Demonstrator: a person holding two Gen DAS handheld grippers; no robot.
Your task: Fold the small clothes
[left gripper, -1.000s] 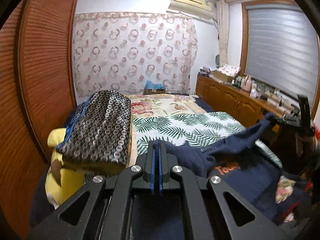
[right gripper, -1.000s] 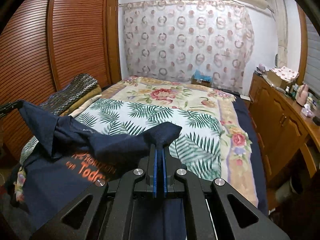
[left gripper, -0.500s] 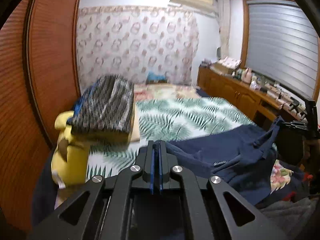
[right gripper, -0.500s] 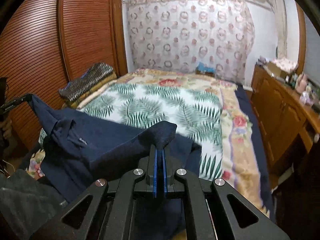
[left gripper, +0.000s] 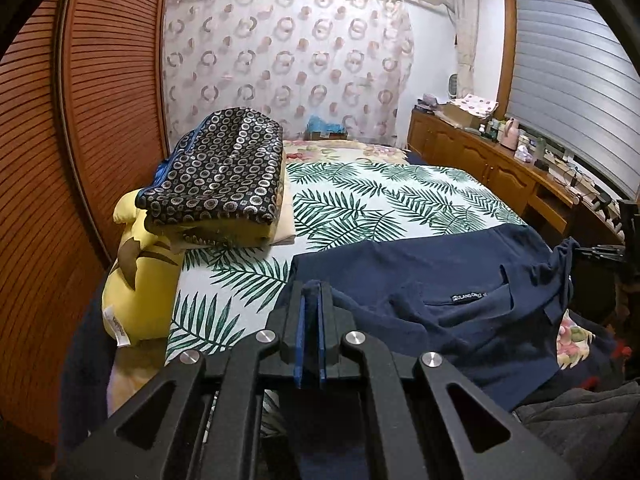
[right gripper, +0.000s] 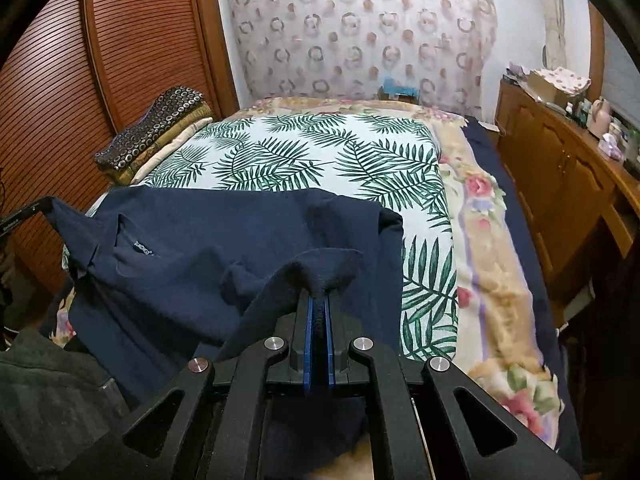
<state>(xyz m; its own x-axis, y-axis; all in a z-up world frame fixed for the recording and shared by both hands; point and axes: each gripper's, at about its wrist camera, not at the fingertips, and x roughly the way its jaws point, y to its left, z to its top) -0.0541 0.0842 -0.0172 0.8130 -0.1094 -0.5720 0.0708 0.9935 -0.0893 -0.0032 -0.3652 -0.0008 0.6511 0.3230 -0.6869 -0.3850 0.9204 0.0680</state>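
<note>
A navy T-shirt (left gripper: 432, 276) lies spread across the near end of the palm-leaf bedspread (left gripper: 380, 196), back side up, with its neck label showing. My left gripper (left gripper: 311, 292) is shut on one shoulder corner of the navy T-shirt. My right gripper (right gripper: 318, 300) is shut on the other shoulder corner, where the navy T-shirt (right gripper: 208, 240) bunches over its tips. Each view shows the other gripper at the frame edge, holding the far corner. The shirt's lower part rests flat on the palm-leaf bedspread (right gripper: 320, 160).
A folded stack with a dark ring-patterned cloth (left gripper: 220, 172) on top sits at the bed's left side, beside a yellow plush toy (left gripper: 140, 280). A wooden wardrobe (left gripper: 80, 120) stands left, a wooden sideboard (right gripper: 560, 168) right. Grey fabric (right gripper: 48, 392) lies at the near edge.
Both grippers have come down and forward with the shirt. It hung bunched with orange print showing; now it lies spread on the bed, back up.
</note>
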